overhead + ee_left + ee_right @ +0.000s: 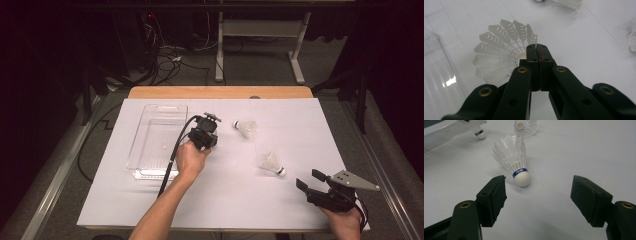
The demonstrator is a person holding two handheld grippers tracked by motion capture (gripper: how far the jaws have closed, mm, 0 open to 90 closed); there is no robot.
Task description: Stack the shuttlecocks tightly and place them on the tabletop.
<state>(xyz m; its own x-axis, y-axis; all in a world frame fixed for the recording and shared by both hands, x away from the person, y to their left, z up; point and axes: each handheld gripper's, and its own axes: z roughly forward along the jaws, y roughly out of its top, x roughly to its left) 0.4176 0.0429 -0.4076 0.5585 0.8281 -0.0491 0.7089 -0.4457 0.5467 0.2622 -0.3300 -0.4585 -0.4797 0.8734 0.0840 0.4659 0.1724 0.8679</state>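
Observation:
A white feather shuttlecock (499, 51) lies under my left gripper (536, 47), whose jaws are shut on the rim of its feather skirt. In the high view the left gripper (204, 135) hangs just right of the clear tray (150, 112) and hides that shuttlecock. A second shuttlecock (246, 128) lies right of it, and a third (271, 164) lies nearer me. My right gripper (539, 182) is open and low over the table, with the third shuttlecock's (511, 157) cork end a little ahead of its jaws and not touched. The right gripper (307, 181) is at the front right.
The clear plastic tray (446, 135) sits left of centre on the white table cover (225, 200). Past the table's far wooden edge (220, 92) are cables and desk legs on the floor. Black cable trails from the left gripper along the tray's right side.

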